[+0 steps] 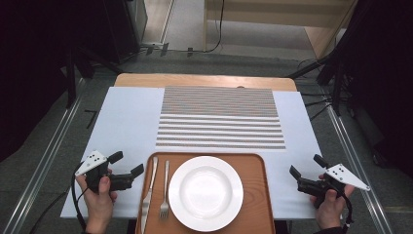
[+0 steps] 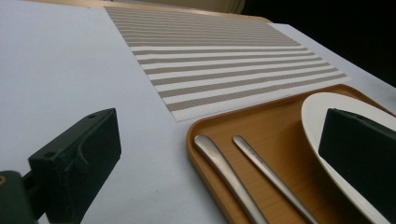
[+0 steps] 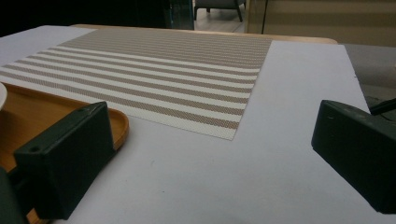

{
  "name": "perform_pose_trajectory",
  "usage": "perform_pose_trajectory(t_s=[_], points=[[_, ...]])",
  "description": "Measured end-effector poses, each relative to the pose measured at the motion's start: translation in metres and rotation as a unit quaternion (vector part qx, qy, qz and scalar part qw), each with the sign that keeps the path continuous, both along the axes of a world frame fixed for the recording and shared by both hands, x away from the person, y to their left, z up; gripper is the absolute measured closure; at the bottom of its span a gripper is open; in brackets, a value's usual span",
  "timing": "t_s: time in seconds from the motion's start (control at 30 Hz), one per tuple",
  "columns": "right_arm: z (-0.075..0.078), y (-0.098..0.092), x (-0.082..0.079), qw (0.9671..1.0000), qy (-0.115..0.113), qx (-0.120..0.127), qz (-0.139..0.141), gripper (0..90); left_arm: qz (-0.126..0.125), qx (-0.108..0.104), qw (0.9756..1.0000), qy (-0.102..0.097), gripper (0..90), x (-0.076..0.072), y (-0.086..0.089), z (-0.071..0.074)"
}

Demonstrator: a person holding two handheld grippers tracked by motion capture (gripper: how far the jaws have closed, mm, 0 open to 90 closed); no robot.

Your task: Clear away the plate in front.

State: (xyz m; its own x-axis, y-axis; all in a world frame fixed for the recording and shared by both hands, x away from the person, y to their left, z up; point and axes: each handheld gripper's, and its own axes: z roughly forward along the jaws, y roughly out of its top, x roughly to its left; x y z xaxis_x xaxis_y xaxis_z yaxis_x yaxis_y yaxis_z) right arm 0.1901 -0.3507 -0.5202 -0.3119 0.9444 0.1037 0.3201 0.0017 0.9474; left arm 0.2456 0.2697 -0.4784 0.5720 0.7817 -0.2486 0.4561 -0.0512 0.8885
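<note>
A wooden tray [image 1: 253, 168] lies at the table's near edge, holding a white plate [image 1: 205, 192], a knife [image 1: 150, 187] and a fork [image 1: 165, 190]. Beyond it lies a striped placemat [image 1: 221, 117]. My left gripper [image 1: 126, 163] rests just left of the tray, open and holding nothing. In the left gripper view the knife [image 2: 224, 170], fork [image 2: 273, 179] and plate [image 2: 327, 121] lie between and past its jaws. My right gripper [image 1: 307, 165] sits right of the tray, open and holding nothing. The right gripper view has the tray corner [image 3: 119, 126] and the placemat [image 3: 154, 70] ahead.
A white sheet [image 1: 126, 117] covers most of the wooden table [image 1: 204, 80]. Dark stands and cables flank the table on both sides. The floor beyond the far edge holds cables and a wooden platform [image 1: 292, 19].
</note>
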Motion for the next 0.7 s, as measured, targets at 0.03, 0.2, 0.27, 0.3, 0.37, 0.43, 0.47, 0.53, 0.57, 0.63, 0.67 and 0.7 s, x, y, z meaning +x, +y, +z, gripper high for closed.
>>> perform_pose_trajectory(t_s=[0.03,0.2,0.27,0.3,0.37,0.43,0.47,0.53,0.57,0.63,0.67,0.7], points=[[0.0,0.0,0.0,1.0,0.0,0.0,0.0,0.0,0.004,-0.001,1.0,-0.001,0.0,0.0,0.003,-0.001],[0.0,0.0,0.0,1.0,0.0,0.0,0.0,0.0,0.013,-0.001,0.9999,0.003,0.0,0.001,0.018,-0.006],[0.0,0.0,0.0,1.0,0.0,0.0,0.0,0.0,0.02,-0.005,0.9998,0.004,0.0,0.001,0.024,-0.008],[0.0,0.0,0.0,1.0,0.0,0.0,0.0,0.0,0.022,0.0,0.9997,0.004,0.0,0.0,0.027,-0.009],[0.0,0.0,0.0,1.0,0.0,0.0,0.0,0.0,0.027,0.011,0.9996,0.003,0.0,-0.001,0.031,-0.011],[0.0,0.0,0.0,1.0,0.0,0.0,0.0,0.0,0.03,0.012,0.9995,0.004,0.0,-0.001,0.034,-0.012],[0.0,0.0,0.0,1.0,0.0,0.0,0.0,0.0,0.031,0.013,0.9994,0.003,0.0,-0.001,0.036,-0.012],[0.0,0.0,0.0,1.0,0.0,0.0,0.0,0.0,0.035,0.015,0.9993,0.003,0.0,-0.002,0.039,-0.013],[0.0,0.0,0.0,1.0,0.0,-0.001,0.0,0.0,0.037,0.016,0.9992,0.003,0.0,-0.002,0.04,-0.013],[0.0,0.0,0.0,1.0,0.0,-0.001,0.0,0.0,0.041,0.017,0.999,0.003,0.0,-0.002,0.043,-0.013],[0.0,0.0,0.0,1.0,0.0,-0.001,0.0,0.0,0.041,0.02,0.999,0.002,0.0,-0.003,0.045,-0.012],[0.0,0.0,0.0,1.0,0.0,-0.001,0.0,0.0,0.041,0.024,0.9989,0.001,0.0,-0.004,0.047,-0.012]])
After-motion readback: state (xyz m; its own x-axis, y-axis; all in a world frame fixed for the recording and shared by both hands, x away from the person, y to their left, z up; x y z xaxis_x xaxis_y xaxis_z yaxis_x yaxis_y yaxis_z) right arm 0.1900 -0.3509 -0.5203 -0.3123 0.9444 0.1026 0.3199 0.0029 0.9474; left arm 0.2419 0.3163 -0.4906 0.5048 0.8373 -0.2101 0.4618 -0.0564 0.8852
